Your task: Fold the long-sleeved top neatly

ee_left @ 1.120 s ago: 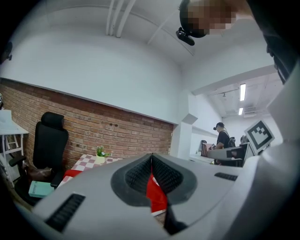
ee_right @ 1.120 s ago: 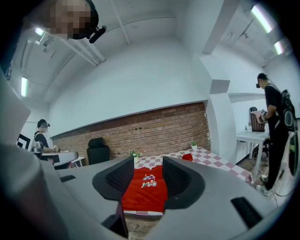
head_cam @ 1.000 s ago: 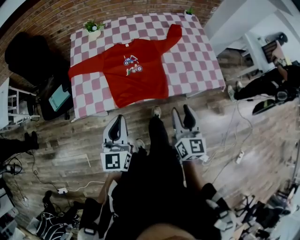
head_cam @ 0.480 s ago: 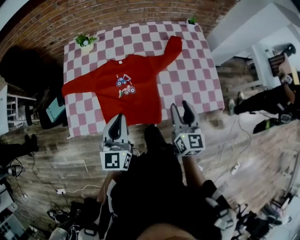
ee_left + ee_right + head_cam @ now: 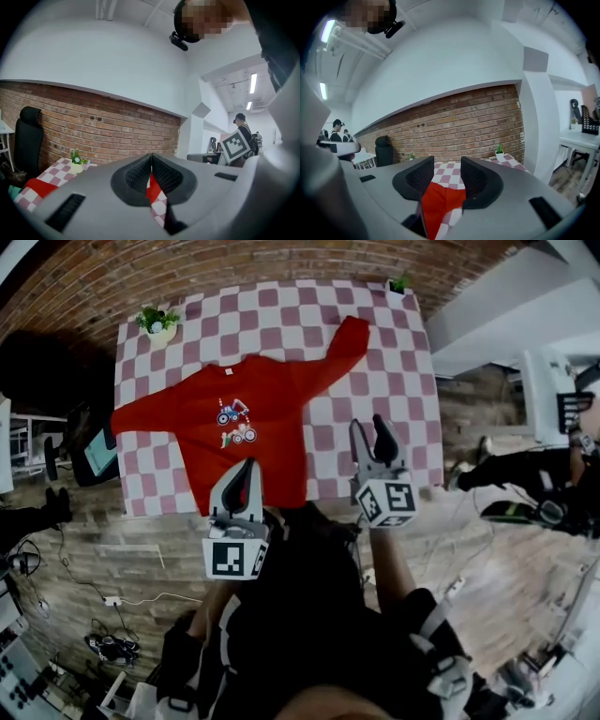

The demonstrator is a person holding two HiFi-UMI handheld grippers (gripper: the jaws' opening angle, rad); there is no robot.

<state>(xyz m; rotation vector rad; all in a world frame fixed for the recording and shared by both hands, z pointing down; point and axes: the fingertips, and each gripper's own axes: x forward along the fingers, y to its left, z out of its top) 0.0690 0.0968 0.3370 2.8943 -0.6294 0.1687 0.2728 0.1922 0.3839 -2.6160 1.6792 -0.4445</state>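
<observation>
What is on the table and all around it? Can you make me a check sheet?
Surface: table with a pink-and-white checked cloth.
Job's things: red long-sleeved top lying flat, sleeves spread, not yet folded.
Clutter: potted plant and smaller plant at the far corners.
Grippers: left claw shut, empty; right claw open, empty; both at the table's near edge.
Cables: white cable on the floor.
Surroundings: brick wall, wooden floor, black chair.
</observation>
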